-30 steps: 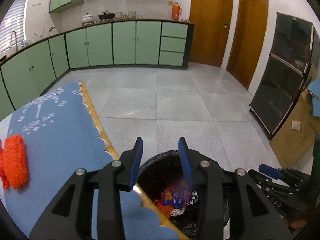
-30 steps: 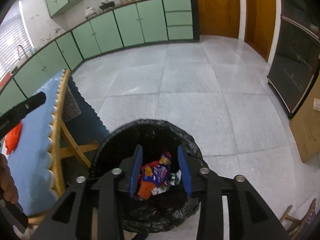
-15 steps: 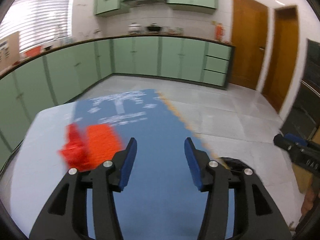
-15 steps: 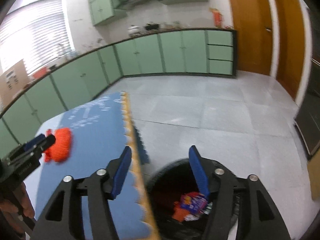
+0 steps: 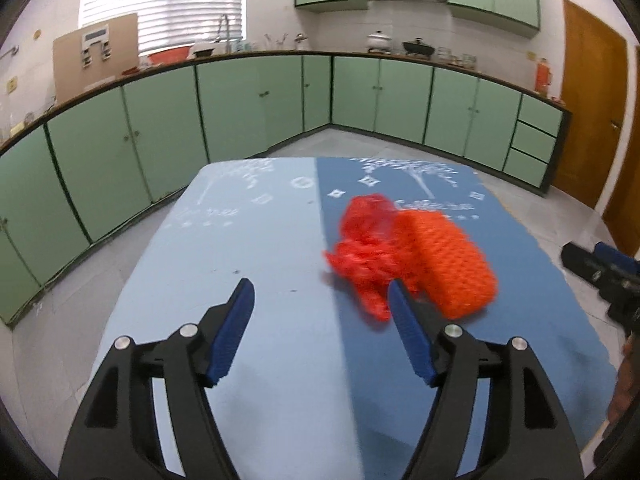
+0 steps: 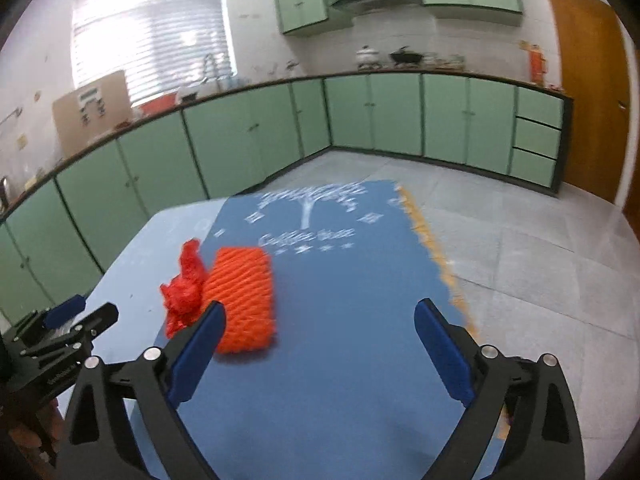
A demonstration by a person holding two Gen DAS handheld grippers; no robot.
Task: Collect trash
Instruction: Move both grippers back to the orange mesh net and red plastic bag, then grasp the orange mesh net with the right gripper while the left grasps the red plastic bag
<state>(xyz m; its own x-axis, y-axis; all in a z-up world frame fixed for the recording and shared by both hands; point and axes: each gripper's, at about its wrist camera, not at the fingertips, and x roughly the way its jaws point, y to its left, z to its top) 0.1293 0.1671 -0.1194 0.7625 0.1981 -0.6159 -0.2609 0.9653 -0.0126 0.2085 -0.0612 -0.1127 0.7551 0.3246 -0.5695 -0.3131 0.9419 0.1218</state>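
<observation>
Both claws are empty and opening, so bring the left claw (image 5: 320, 312) over the red bag (image 5: 366, 248) and the right claw (image 6: 320, 328) over the orange net (image 6: 244, 300) mid-tabletop (image 5: 260, 360), then pinch low.

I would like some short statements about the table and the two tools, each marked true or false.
1. Two orange-red items lie on the table: a crumpled red bag and an orange foam net. True.
2. The left tool grips the bag. False: nothing is between its opening jaws.
3. The right tool holds nothing. True; its jaws are opening.
4. The tablecloth is all one blue. False: one half is light, the other darker.
</observation>
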